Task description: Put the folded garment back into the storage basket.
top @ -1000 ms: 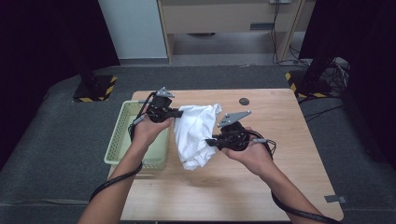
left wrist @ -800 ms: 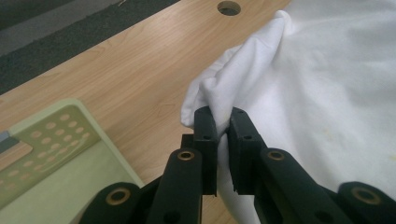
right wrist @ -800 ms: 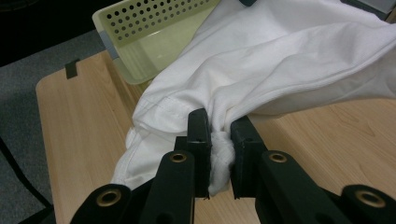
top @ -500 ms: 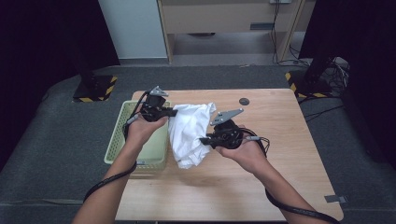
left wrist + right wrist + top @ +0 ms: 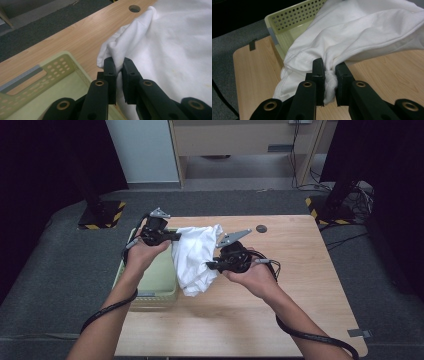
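Partly hidden: green basket (image 5: pixel 150 285) behind left forearm. White cloth (image 5: pixel 195 255) at frame centre, pinched by left gripper (image 5: pixel 172 237) and right gripper (image 5: pixel 210 265). Table (image 5: pixel 300 270) right half bare.

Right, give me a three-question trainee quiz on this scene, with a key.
1. True or false: both tongs, left and right, are shut on the cloth.
2. What lies on the table under the left hand? A) basket B) plate C) box
3. What colour is the basket?

Key:
1. True; each pair pinches a fold of cloth.
2. A
3. Pale green.
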Tool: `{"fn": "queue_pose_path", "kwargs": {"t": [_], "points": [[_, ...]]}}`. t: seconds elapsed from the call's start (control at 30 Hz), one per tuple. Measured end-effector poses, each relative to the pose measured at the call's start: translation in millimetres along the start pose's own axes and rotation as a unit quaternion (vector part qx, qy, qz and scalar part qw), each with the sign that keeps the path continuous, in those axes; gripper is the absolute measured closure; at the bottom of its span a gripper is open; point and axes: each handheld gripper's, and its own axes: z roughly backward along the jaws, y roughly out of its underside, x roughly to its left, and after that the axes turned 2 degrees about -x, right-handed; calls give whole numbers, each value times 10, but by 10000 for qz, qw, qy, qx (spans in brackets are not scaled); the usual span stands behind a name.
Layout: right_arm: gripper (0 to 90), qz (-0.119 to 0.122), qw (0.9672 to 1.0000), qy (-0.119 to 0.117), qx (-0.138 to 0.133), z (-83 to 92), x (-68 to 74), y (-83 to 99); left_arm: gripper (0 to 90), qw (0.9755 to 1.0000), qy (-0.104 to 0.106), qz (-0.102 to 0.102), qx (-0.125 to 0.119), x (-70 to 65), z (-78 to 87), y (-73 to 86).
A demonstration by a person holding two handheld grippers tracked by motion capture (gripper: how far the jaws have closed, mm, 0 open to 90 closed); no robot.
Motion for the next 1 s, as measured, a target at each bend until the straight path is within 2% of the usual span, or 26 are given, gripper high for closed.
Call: {"fn": "queue_pose_path", "kwargs": {"t": [0.27,0.6,1.0], "points": [[808,70,10000,-60,-17,-97,27,-163,835,10000,-90,31,-10,137,110,2],[808,116,9998,-115,-86,-178,64,-280,835,9997,-205,69,-58,266,250,7],[808,155,9997,-136,-110,-309,108,-394,835,9996,-287,67,-41,398,334,18]]}}
